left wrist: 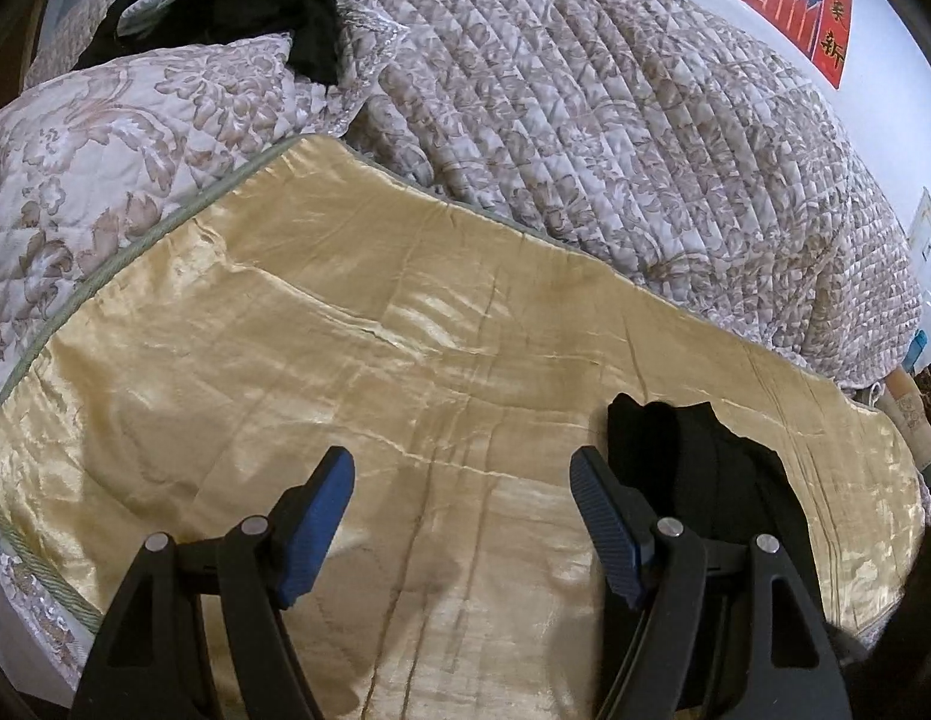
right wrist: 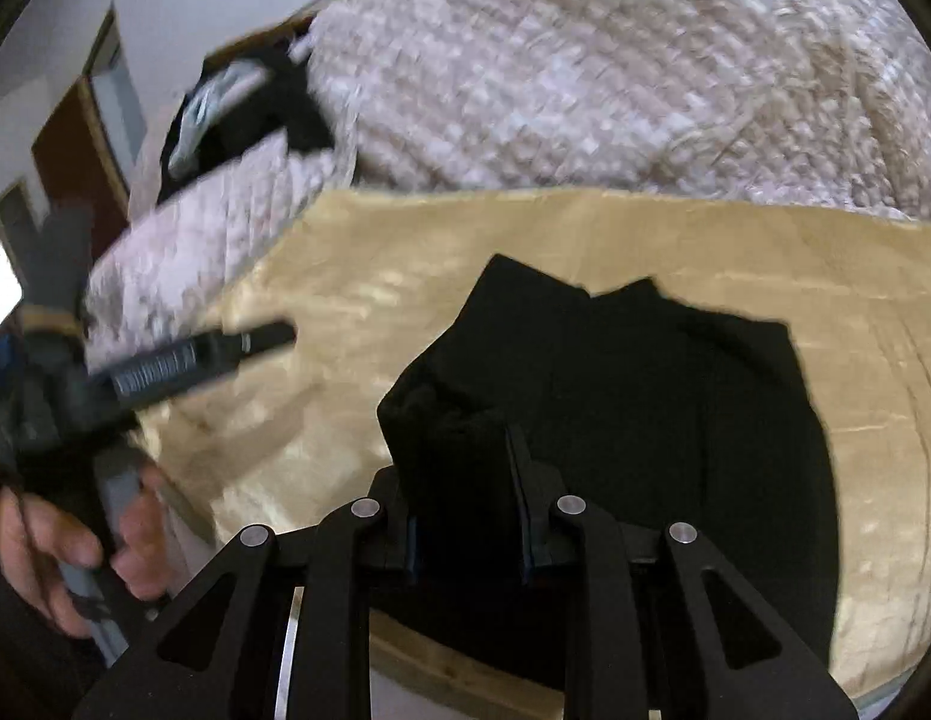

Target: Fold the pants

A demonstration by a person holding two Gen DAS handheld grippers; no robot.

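Right gripper (right wrist: 465, 516) tips buried in pants (right wrist: 645, 420)

Layout relative to the mat (left wrist: 345, 324)

Pants (right wrist: 645, 420) lie on the mat's near right part. Quilt (left wrist: 615, 108) lies behind the mat; pillow (left wrist: 105, 138) at its far left corner, clothes pile (left wrist: 225, 6) behind that. Left gripper (left wrist: 462, 516) hovers over the mat, left of the pants.

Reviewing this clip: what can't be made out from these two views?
- Right tongs: black pants bunch between the fingers, hiding the pads.
- Pants' near edge: hidden behind the tongs' frame, right wrist view.
- Dark clothes pile: cut off by the top edge, left wrist view; blurred in the other.
- Left tongs: open, nothing between.
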